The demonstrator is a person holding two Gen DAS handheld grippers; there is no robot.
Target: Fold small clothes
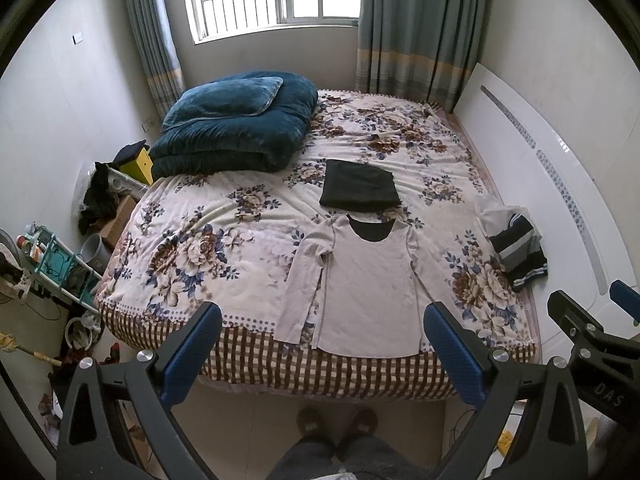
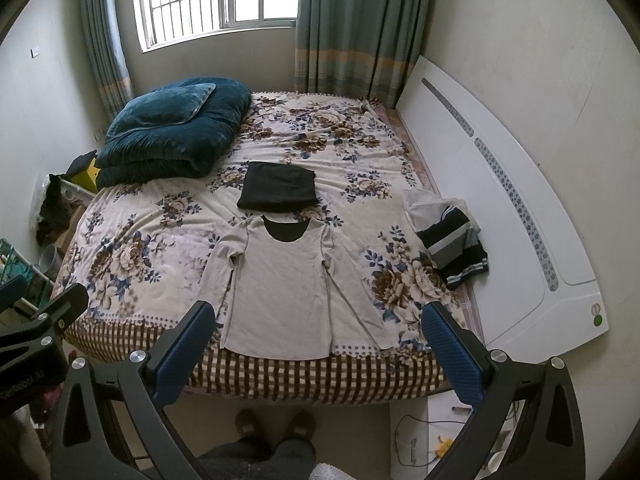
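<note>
1. Left gripper (image 1: 322, 354): jaws spread wide, holding nothing, raised above the bed's near edge.
2. Right gripper (image 2: 318, 354): likewise spread, nothing held.
3. Beige long-sleeved top (image 1: 366, 284) flat on floral bedspread (image 1: 192, 240) (hem at near edge).
4. Folded dark garment (image 1: 358, 192) just beyond collar.
5. Striped clothes pile (image 1: 518, 250) at right, near headboard (image 1: 560, 208).

The left gripper (image 1: 322, 354), with its blue-padded fingers (image 1: 192, 354) spread wide apart and holding nothing, hangs above the near edge of the floral-print bedspread (image 1: 208, 248). A light grey long-sleeved shirt (image 1: 370, 296) lies flat and face up on the bedspread, its hem at the checked border, with a folded black garment (image 1: 358, 191) just beyond its collar. A striped black-and-grey garment (image 1: 518, 250) lies crumpled near the white headboard (image 1: 560, 184), and a folded dark teal velvet quilt (image 1: 232, 128) sits at the far left corner.
</note>
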